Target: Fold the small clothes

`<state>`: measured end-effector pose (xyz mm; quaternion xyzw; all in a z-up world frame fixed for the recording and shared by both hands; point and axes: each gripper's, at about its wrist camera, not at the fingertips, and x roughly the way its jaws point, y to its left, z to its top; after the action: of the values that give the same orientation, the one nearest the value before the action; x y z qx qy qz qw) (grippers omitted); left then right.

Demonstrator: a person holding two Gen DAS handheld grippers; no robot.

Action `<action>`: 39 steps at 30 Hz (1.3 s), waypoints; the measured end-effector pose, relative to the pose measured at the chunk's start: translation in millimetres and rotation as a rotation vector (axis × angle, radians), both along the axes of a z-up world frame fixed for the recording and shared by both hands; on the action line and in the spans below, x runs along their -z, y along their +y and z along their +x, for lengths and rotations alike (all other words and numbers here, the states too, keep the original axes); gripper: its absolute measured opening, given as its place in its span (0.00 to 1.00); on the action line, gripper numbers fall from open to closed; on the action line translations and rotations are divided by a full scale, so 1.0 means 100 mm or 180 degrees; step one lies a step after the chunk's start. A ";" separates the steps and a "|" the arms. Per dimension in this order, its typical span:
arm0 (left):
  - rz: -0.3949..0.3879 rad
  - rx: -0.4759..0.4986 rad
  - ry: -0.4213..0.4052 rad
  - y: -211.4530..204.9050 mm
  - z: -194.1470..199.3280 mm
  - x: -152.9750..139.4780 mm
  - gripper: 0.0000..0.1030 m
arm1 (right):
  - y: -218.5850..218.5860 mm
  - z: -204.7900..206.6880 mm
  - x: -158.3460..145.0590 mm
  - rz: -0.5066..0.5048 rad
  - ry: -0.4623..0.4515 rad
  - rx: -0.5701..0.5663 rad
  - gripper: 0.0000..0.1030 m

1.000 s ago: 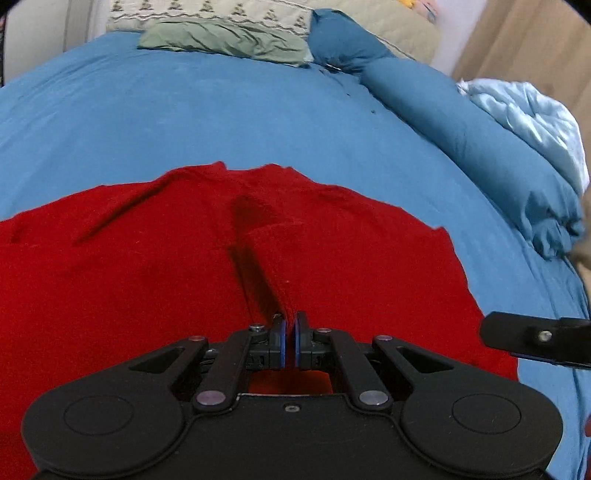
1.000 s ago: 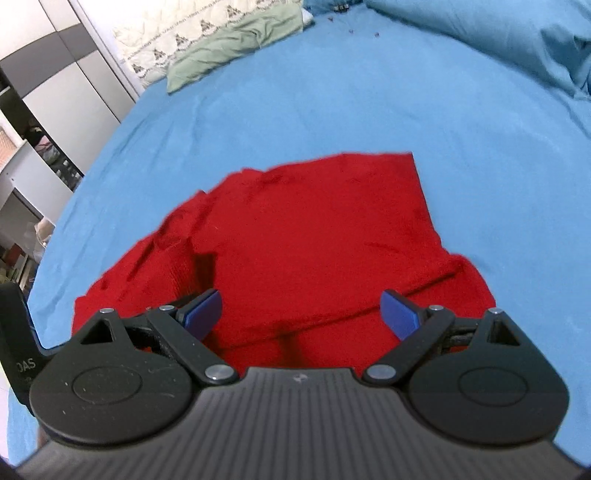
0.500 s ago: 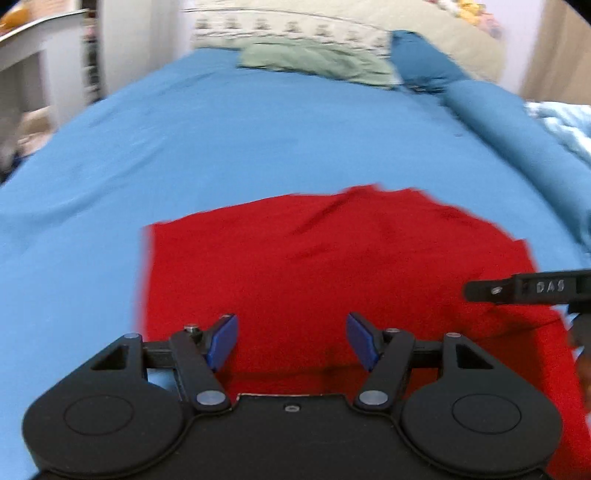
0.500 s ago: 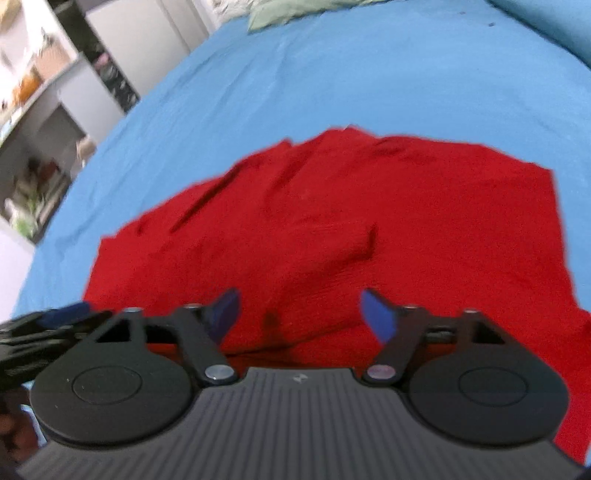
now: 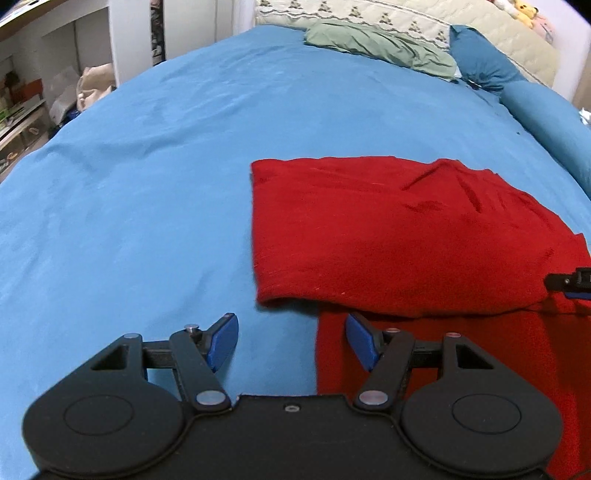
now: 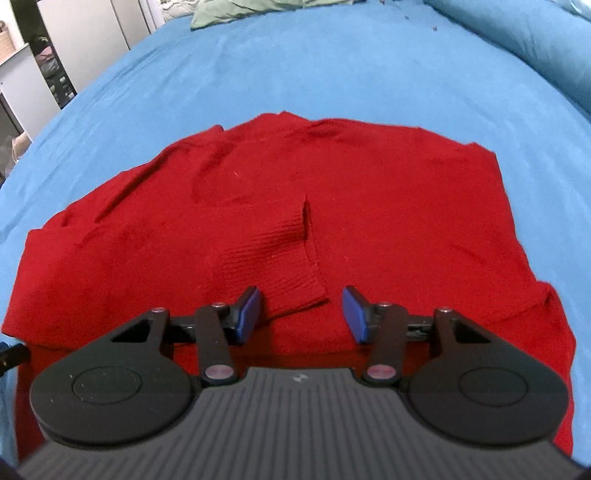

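A red knit sweater (image 5: 399,236) lies on the blue bedsheet (image 5: 147,177), partly folded, with its left side laid over the body. In the right wrist view the sweater (image 6: 388,206) fills the middle, and a ribbed sleeve cuff (image 6: 284,258) lies on top. My left gripper (image 5: 291,341) is open and empty, low over the sheet at the sweater's lower left edge. My right gripper (image 6: 301,314) is open and empty, just above the sleeve cuff. The tip of the right gripper (image 5: 569,282) shows at the right edge of the left wrist view.
A green pillow (image 5: 376,55) and a patterned quilt (image 5: 424,26) lie at the head of the bed. A blue rolled duvet (image 5: 546,118) runs along the right side. Shelves and white furniture (image 5: 44,81) stand beyond the bed's left edge.
My left gripper let go of the red fabric, opened and swung left to the sweater's edge. The sleeve now lies folded over the body. My right gripper stayed open and came over the cuff.
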<state>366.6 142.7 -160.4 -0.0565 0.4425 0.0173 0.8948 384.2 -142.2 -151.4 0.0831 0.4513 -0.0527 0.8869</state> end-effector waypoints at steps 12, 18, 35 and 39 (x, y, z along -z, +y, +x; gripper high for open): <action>0.0049 0.0070 -0.0014 -0.03 0.09 0.03 0.67 | 0.01 0.15 -0.47 0.0075 -0.0370 -0.0180 0.20; 0.0123 0.0139 -0.0057 -0.14 0.20 0.05 0.66 | -0.59 0.00 -1.08 -0.0228 -0.0767 0.0056 0.20; 0.0030 0.0231 -0.0040 -0.38 0.22 -0.22 0.43 | -1.23 -0.36 -0.27 -0.0479 -0.0045 0.0534 0.63; 0.0000 0.0519 -0.0255 -0.61 0.27 -0.44 0.65 | -1.08 -0.50 -0.45 -0.0305 -0.0304 0.0187 0.76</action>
<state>393.6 82.2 -116.5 -0.0210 0.4094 -0.0580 0.9103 334.5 -250.0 -106.9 0.0562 0.4028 -0.0962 0.9085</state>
